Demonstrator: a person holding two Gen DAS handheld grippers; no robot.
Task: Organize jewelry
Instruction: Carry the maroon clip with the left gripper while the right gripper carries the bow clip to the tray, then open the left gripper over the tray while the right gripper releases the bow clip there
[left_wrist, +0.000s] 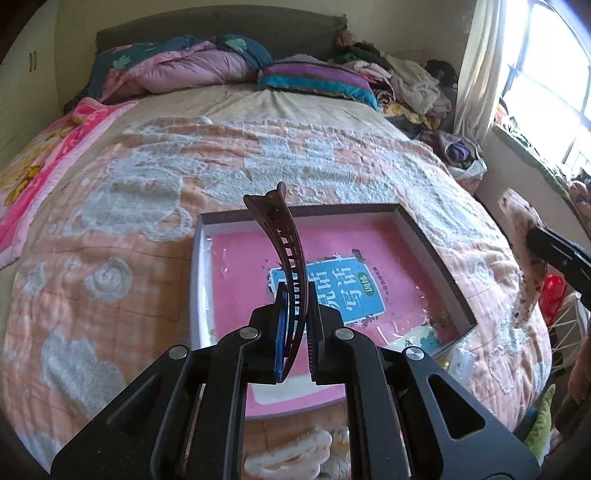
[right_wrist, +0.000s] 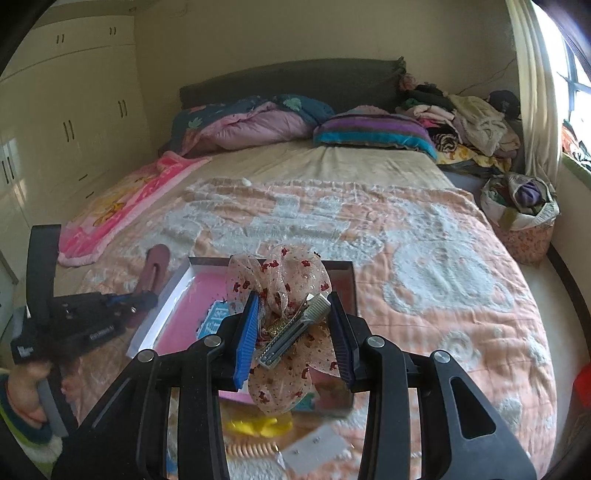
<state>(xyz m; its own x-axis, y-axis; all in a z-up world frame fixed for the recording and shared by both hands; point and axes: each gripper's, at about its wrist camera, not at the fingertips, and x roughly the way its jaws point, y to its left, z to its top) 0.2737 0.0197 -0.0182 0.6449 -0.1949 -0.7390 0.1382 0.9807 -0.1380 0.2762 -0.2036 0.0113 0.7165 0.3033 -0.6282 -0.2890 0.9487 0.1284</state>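
My left gripper (left_wrist: 295, 295) is shut on the lower end of a brown curved hair clip (left_wrist: 284, 236), which stands up over a shallow open box (left_wrist: 432, 240) with a pink bottom. The right wrist view has this gripper (right_wrist: 136, 301) and its brown clip (right_wrist: 155, 266) at the left, beside the box (right_wrist: 162, 299). My right gripper (right_wrist: 295, 306) is shut on a sheer bow hair clip (right_wrist: 280, 273) with red specks. Its silver metal clasp (right_wrist: 295, 328) lies slantwise between the pads. The bow (left_wrist: 524, 251) hangs at the left wrist view's right edge.
The box lies on a peach and white quilt (right_wrist: 424, 258) covering a bed. A yellow item (right_wrist: 255, 424), a coiled hair tie (right_wrist: 251, 448) and a white card (right_wrist: 317, 446) lie near the box's front. Pillows, a clothes pile (right_wrist: 472, 122) and a basket (right_wrist: 524, 214) stand farther back.
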